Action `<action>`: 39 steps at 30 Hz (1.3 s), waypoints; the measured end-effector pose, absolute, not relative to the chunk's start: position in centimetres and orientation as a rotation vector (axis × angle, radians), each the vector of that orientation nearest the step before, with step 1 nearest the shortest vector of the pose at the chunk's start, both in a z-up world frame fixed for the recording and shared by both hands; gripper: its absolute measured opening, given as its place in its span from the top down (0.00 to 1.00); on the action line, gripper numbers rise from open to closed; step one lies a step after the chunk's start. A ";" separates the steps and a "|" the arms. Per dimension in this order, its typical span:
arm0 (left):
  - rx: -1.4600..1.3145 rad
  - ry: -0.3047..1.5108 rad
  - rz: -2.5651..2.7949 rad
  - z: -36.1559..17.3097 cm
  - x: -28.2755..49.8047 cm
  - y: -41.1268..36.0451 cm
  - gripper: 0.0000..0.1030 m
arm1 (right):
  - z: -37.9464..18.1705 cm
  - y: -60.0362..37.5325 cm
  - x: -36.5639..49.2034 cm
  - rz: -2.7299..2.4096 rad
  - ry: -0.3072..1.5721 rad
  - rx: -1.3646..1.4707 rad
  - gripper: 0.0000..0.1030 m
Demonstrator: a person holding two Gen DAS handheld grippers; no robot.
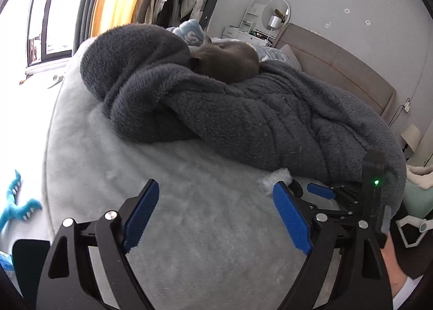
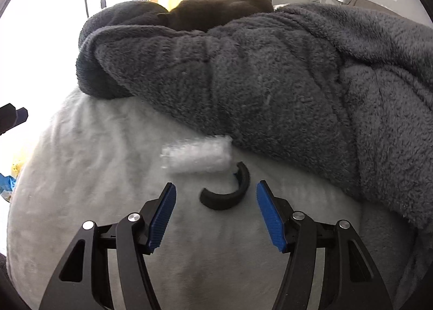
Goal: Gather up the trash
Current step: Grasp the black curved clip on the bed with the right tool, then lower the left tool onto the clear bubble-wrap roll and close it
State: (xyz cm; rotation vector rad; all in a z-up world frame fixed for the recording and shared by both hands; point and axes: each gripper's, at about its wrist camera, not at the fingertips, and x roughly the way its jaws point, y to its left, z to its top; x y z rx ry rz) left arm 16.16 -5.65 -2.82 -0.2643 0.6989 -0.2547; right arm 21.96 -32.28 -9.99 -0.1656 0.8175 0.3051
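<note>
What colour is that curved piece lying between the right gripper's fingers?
Black; the curved rubbery arc piece shows best in the right wrist view.

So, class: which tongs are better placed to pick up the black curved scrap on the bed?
Right tongs: open, with the black curved scrap directly ahead between their tips. Left tongs face bare bed.

You see ribbed blue pads (image 2: 163,218) on matt black plastic fingers with shiny metal pivot pins (image 2: 133,217). Pale plush bedcover (image 2: 81,174), short-piled. Dark grey fleece blanket (image 2: 270,80), nubby. White fluffy wad (image 2: 197,157). Matt black curved piece (image 2: 230,196).
</note>
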 end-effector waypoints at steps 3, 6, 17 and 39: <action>-0.258 0.710 -0.264 -3.2 16.4 -6.5 0.15 | -10.6 -32.5 22.6 0.300 0.828 -0.170 0.45; -0.257 0.718 -0.279 -3.5 16.6 -7.4 0.15 | -11.0 -32.7 23.2 0.290 0.835 -0.159 0.52; -0.261 0.748 -0.343 -4.4 17.4 -10.5 0.15 | -10.5 -33.9 22.9 0.302 0.821 -0.113 0.62; -0.310 0.815 -0.453 -9.0 22.0 -16.8 0.18 | -8.5 -39.0 15.4 0.378 0.778 -0.180 0.62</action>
